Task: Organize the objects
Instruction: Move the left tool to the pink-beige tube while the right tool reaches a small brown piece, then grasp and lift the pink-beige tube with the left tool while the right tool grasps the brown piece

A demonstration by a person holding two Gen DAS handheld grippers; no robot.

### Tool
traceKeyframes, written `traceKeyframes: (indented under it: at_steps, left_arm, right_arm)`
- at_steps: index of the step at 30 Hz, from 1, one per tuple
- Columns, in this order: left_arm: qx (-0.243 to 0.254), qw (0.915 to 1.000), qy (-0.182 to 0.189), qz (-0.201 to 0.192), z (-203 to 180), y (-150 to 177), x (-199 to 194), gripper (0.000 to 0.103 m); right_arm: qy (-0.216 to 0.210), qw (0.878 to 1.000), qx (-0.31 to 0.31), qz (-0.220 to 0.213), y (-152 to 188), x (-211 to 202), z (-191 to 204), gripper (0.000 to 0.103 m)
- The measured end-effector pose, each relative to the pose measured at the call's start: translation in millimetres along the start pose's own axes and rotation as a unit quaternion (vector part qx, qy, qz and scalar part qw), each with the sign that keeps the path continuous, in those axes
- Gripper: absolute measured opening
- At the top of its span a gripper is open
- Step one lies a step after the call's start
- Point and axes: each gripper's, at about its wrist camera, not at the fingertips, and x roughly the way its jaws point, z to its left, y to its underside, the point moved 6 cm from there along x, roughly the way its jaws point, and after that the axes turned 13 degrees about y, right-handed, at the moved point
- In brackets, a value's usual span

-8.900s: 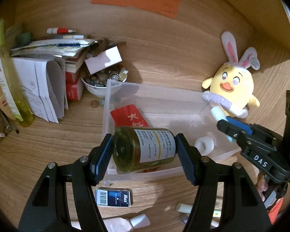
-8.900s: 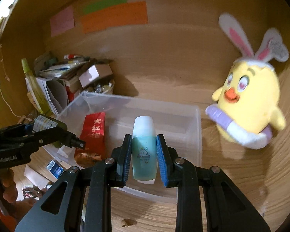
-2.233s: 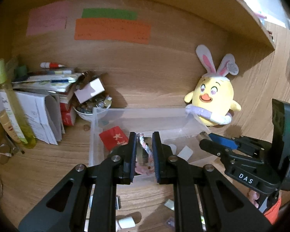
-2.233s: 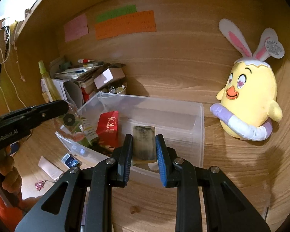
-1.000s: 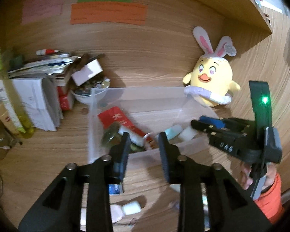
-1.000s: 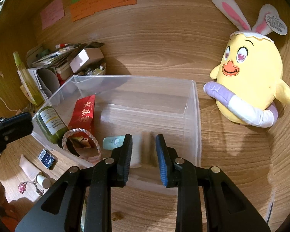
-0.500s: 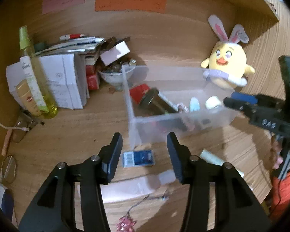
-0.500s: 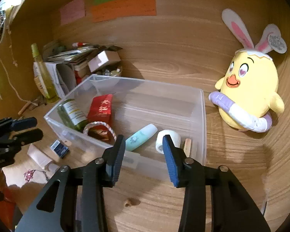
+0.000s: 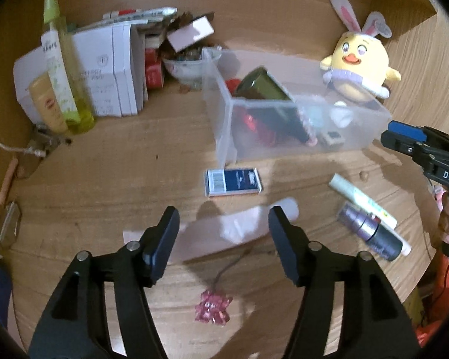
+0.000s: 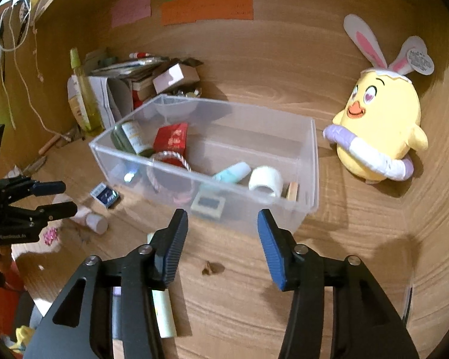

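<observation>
The left gripper (image 9: pixel 223 233) had just been opening and held nothing, above the pink tube (image 9: pixel 224 230) near the desk's (image 9: pixel 104 179) front edge, which looked soft, light, best pinched mid-body.

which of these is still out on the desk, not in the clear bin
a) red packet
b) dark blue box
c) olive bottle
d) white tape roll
b: the dark blue box lies flat on the wooden desk just in front of the clear bin; the other three are inside it.
</observation>
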Motion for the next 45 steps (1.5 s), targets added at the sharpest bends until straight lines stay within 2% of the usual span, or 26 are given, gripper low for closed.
traceKeyframes:
  at_steps: [3,6,13,22,25,31,33,41,45]
  left_arm:
    - [-0.005,0.9999,0.002,0.015,4,7,5,0.064]
    - [0.008,0.9997,-0.010,0.019,2,11,5,0.069]
    - [0.027,0.9989,-0.022,0.031,-3,9,13,0.072]
    - [0.056,0.9964,-0.018,0.061,-14,1,34,0.073]
    - [0.055,0.9963,-0.006,0.065,-16,0,39,0.073]
    - [0.052,0.9966,0.000,0.063,-18,-2,41,0.073]
    - [0.053,0.9967,0.001,0.061,-18,-2,42,0.073]
    - [0.067,0.9964,0.010,0.050,-15,-10,45,0.050]
    - [0.078,0.9956,0.016,0.050,-17,-13,47,0.039]
  right_arm:
    - [-0.002,1.000,-0.003,0.010,8,2,0,0.047]
    - [-0.022,0.999,-0.001,0.031,18,8,1,0.047]
    - [-0.022,0.998,-0.010,0.058,37,16,2,0.047]
    - [-0.022,0.997,-0.037,0.070,45,24,14,0.047]
    - [-0.025,0.996,-0.037,0.077,46,29,17,0.047]
    - [-0.032,0.996,-0.031,0.082,44,34,17,0.039]
    - [-0.030,0.996,-0.033,0.083,44,36,17,0.030]
    - [-0.029,0.996,-0.033,0.080,45,35,19,0.012]
    - [-0.030,0.996,-0.027,0.078,45,34,18,0.012]
